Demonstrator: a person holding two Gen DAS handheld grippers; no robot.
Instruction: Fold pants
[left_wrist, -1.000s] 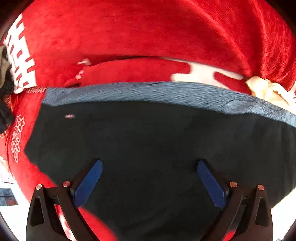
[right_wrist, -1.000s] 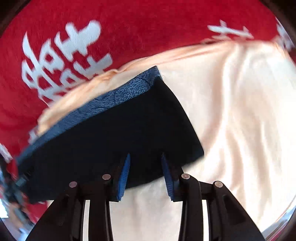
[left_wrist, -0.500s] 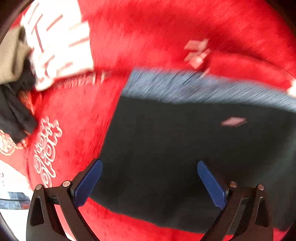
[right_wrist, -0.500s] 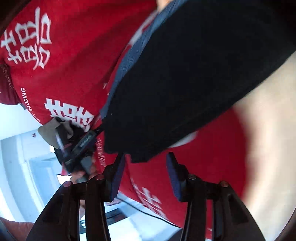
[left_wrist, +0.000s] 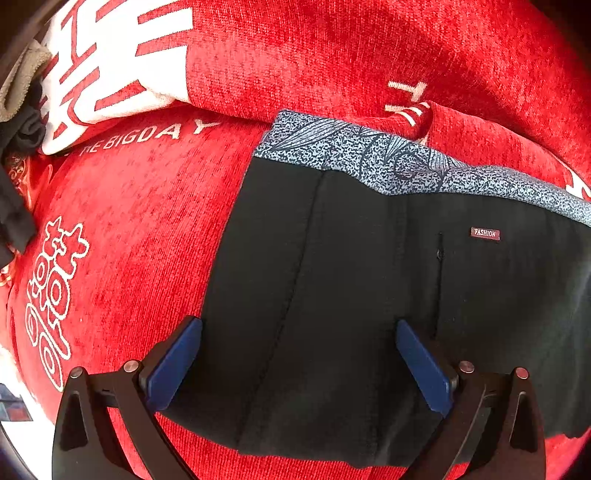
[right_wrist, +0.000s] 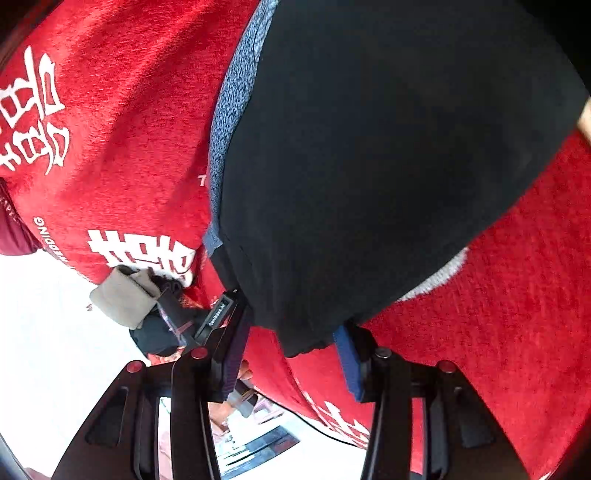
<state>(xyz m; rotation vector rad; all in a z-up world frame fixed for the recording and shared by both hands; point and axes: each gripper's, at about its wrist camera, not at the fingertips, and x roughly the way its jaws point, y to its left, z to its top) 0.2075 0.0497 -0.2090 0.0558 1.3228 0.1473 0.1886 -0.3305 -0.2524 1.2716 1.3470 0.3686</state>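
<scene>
At the bottom of the left wrist view, the left gripper points steeply down with its blue pads wide apart, straddling the near edge of the black pants without pinching them. In the right wrist view, the right gripper sits at a lower corner of the same garment, its jaws closing from a middling width; the corner lies between the pads, which do not yet seem to press it. The pants lie flat on a red blanket as a compact rectangle, so the work appears to be between folds. The next move probably calls for both grippers to pinch the near edge and carry it toward the speckled blue waistband, beyond the small "FASHION" label. Farther off, at the blanket's edge, sits a heap of beige and dark clothes, well apart from the pants. A ridge in the blanket rises just behind the waistband and could catch the fold.
</scene>
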